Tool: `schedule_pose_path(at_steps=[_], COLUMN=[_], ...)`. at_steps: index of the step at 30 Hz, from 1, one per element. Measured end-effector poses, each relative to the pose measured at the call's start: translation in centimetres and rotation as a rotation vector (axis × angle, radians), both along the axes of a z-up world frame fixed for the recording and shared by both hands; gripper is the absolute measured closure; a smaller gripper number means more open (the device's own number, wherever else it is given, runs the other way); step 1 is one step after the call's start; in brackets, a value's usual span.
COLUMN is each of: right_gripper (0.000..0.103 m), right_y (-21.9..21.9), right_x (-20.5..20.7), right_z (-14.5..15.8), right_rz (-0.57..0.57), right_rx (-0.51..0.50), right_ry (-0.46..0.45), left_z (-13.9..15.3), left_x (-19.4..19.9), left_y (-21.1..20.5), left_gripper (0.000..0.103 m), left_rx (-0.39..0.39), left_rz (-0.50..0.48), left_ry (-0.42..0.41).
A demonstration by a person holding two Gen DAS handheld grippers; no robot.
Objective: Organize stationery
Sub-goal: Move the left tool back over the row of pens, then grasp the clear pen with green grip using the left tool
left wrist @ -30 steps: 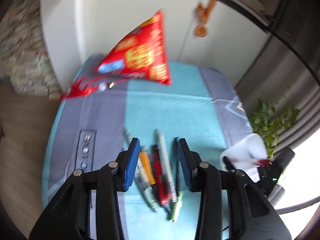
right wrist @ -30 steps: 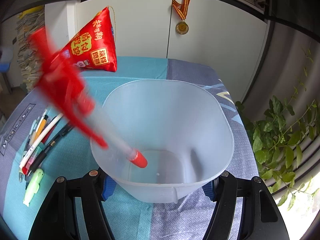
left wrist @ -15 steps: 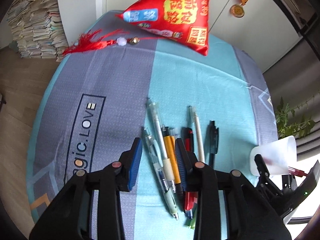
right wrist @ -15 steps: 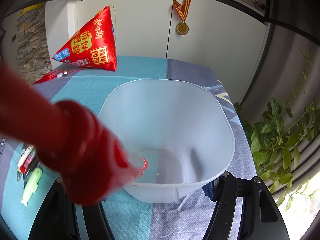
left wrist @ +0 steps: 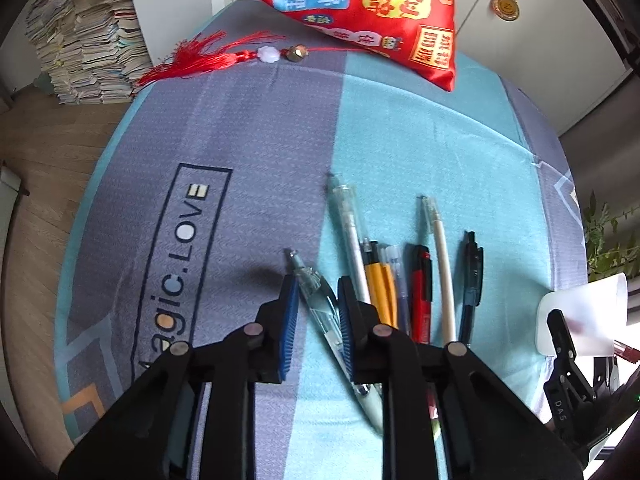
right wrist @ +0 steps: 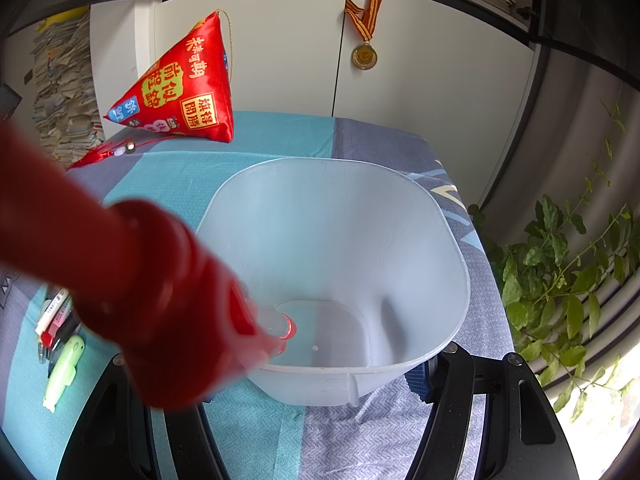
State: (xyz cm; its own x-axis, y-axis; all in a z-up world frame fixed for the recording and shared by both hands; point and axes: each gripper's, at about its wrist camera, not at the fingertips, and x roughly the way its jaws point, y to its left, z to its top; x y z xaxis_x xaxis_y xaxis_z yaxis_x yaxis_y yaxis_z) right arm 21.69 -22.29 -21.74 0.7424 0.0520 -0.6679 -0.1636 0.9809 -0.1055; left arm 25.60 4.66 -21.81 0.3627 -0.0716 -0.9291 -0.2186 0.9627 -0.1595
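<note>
Several pens lie side by side on the blue-grey tablecloth (left wrist: 420,148). My left gripper (left wrist: 316,292) is open, its fingers straddling a clear pale-green pen (left wrist: 320,304), the leftmost of the row. Beside it lie a clear pen (left wrist: 352,232), an orange pen (left wrist: 378,284), a red pen (left wrist: 422,280), a white pen (left wrist: 442,264) and a dark pen (left wrist: 472,272). My right gripper (right wrist: 316,376) is shut on a translucent white cup (right wrist: 340,264). A red-capped pen (right wrist: 168,312) leans in the cup, blurred and close to the lens. The cup also shows in the left wrist view (left wrist: 580,320).
A red pyramid-shaped pillow (left wrist: 380,12) with a red tassel (left wrist: 204,56) sits at the table's far side. A light-green highlighter (right wrist: 64,368) lies at the near end of the pens. A leafy plant (right wrist: 568,272) stands right of the table. White cabinets with a hanging medal (right wrist: 364,56) stand behind.
My left gripper has moved left and lower over the pens and now straddles the pale-green pen. The red pen has settled into the cup held by my right gripper.
</note>
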Motion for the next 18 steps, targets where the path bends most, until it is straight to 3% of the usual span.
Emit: schedule_pose_path(at_steps=[10, 18], right_gripper=[0.033, 0.033], right_y=[0.0, 0.0], right_x=[0.0, 0.0], right_z=[0.0, 0.0], right_rz=[0.0, 0.0], right_rx=[0.0, 0.001], right_ry=[0.0, 0.0], left_z=[-0.7, -0.6], left_x=[0.7, 1.5], left_y=[-0.5, -0.7], left_gripper=[0.082, 0.085], left_rx=[0.017, 0.028], left_rz=[0.023, 0.031], left_ry=[0.021, 0.001])
